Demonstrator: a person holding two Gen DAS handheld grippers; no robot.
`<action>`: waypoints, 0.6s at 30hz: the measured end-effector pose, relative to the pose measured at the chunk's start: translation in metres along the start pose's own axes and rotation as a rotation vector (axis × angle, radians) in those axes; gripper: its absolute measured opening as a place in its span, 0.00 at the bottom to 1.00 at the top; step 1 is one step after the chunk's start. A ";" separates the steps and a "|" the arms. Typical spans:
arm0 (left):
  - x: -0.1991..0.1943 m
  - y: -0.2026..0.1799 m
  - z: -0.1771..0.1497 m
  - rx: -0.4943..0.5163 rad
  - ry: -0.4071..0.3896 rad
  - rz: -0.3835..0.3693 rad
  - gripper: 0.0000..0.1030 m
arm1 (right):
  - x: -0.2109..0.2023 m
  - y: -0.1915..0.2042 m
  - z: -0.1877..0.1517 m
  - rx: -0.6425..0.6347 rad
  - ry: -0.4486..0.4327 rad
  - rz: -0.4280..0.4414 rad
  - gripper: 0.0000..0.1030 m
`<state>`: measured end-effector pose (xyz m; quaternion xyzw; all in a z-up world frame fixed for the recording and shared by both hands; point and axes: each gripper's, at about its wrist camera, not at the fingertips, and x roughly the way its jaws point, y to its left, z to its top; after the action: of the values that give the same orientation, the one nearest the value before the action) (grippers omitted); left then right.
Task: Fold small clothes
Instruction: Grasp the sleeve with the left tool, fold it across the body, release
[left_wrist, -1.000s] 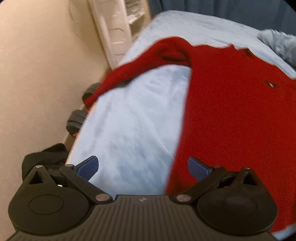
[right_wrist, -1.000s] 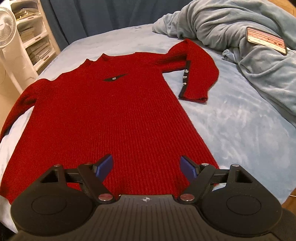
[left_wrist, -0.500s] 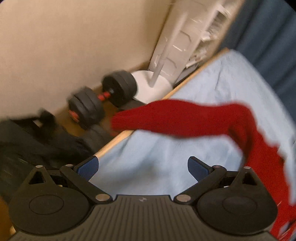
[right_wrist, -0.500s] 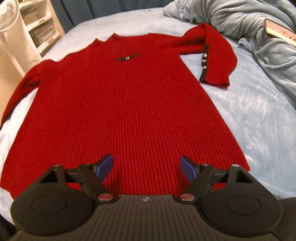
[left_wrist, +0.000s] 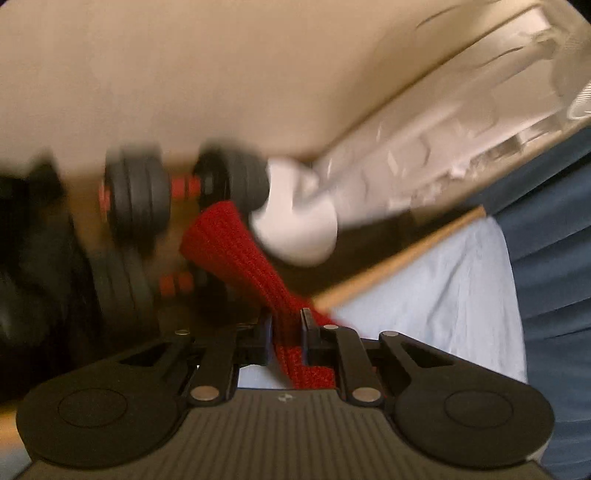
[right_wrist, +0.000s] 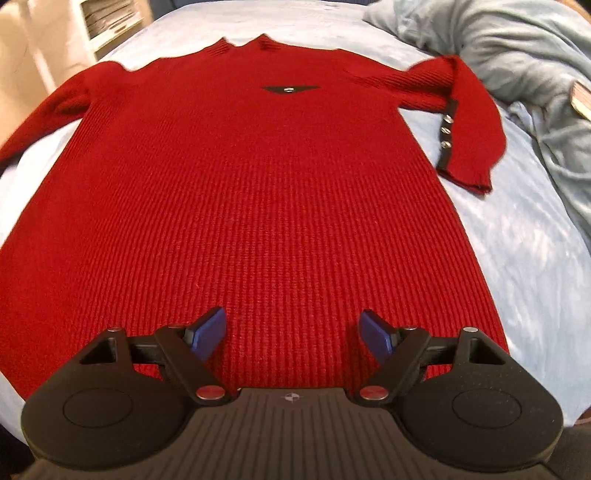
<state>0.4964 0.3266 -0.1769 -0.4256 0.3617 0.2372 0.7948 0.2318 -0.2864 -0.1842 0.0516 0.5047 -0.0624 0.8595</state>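
— Where is the garment?

— The red sweater lies flat and face-up on the bed, a chunky ribbed knit with a small black wing-shaped patch on the chest. Its right sleeve is bent down beside the body, the cuff edged in black with three metal snaps.

— And the other sleeve?

— In the left wrist view it runs off the edge of the bed sheet and hangs over the floor, the ribbed cuff flaring out. The left gripper has just closed its jaws on it; the knit is pinched narrow between them.

— The right one?

— The right gripper hovers over the near hem, jaws wide, blue pads clear of the fabric.

— What else is around?

— Black dumbbells with red collars on the floor (blurred), the round white base of a fan, a wooden bed rail, and a rumpled plush grey-blue blanket at the far right of the bed.
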 end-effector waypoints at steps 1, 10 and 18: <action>-0.009 -0.007 0.010 0.025 -0.040 0.000 0.14 | 0.002 0.001 0.001 -0.011 0.000 -0.003 0.78; -0.054 -0.087 0.012 0.289 -0.158 -0.013 0.13 | 0.014 0.004 0.000 0.008 0.003 0.033 0.78; -0.104 -0.246 -0.124 0.657 -0.138 -0.259 0.11 | 0.010 -0.015 -0.005 0.043 -0.022 0.053 0.78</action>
<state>0.5535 0.0850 -0.0190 -0.1726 0.3072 0.0337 0.9352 0.2303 -0.3010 -0.1960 0.0827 0.4921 -0.0511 0.8651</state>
